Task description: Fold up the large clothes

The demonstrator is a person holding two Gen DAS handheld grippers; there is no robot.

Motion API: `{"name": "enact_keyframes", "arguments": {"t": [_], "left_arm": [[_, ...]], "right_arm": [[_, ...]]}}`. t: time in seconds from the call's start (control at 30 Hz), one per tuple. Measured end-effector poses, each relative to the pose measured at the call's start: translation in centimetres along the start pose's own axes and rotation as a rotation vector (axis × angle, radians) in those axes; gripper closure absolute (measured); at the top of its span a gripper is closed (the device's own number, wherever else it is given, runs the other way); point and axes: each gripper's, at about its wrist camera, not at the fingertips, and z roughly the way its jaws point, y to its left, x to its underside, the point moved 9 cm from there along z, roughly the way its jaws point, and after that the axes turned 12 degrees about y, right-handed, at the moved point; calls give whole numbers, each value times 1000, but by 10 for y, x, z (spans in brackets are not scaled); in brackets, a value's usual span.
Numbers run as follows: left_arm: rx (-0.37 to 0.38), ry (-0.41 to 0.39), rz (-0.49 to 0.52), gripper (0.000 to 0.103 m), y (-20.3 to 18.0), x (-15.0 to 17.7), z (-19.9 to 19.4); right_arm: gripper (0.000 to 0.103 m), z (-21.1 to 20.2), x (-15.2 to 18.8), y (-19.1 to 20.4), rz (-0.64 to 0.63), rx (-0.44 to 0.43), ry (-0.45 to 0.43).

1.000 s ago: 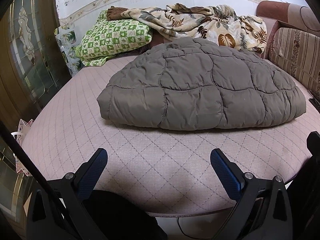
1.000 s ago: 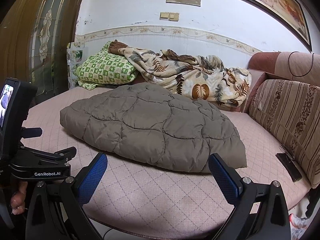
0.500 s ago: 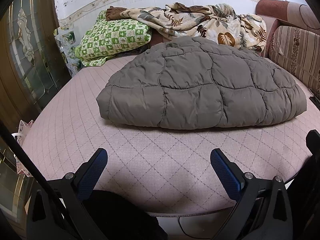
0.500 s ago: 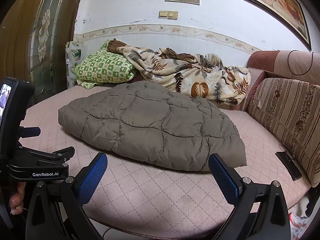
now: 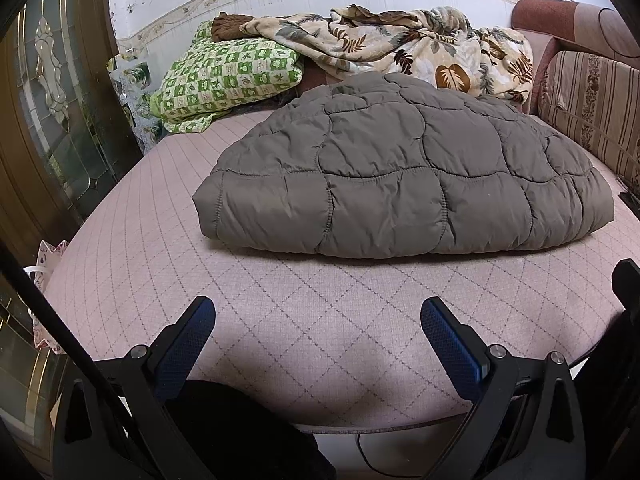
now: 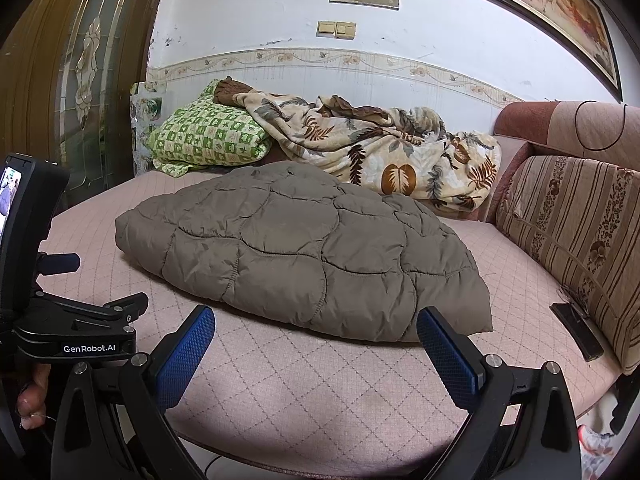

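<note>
Nearest, the left gripper (image 5: pixel 316 312) and right gripper (image 6: pixel 316 322) hang over the near edge of the mattress (image 5: pixel 320 320), both spread wide with nothing between their blue pads. Well ahead of them, the folded jacket (image 5: pixel 400 176) lies flat mid-mattress, touched by neither. Behind it sit a green pillow (image 5: pixel 228 76) and a leaf-print blanket (image 5: pixel 420 48) against the wall.

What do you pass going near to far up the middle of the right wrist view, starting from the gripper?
Right gripper → pink quilted mattress → grey-brown padded coat → leaf-print blanket → white wall.
</note>
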Motion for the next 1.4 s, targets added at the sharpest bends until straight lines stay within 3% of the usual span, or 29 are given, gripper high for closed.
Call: {"name": "enact_keyframes", "arguments": {"t": [1.4], "left_arm": [[4, 3, 14, 0, 0, 1, 1]], "right_arm": [[1, 1, 2, -4, 0, 3, 4]]}}
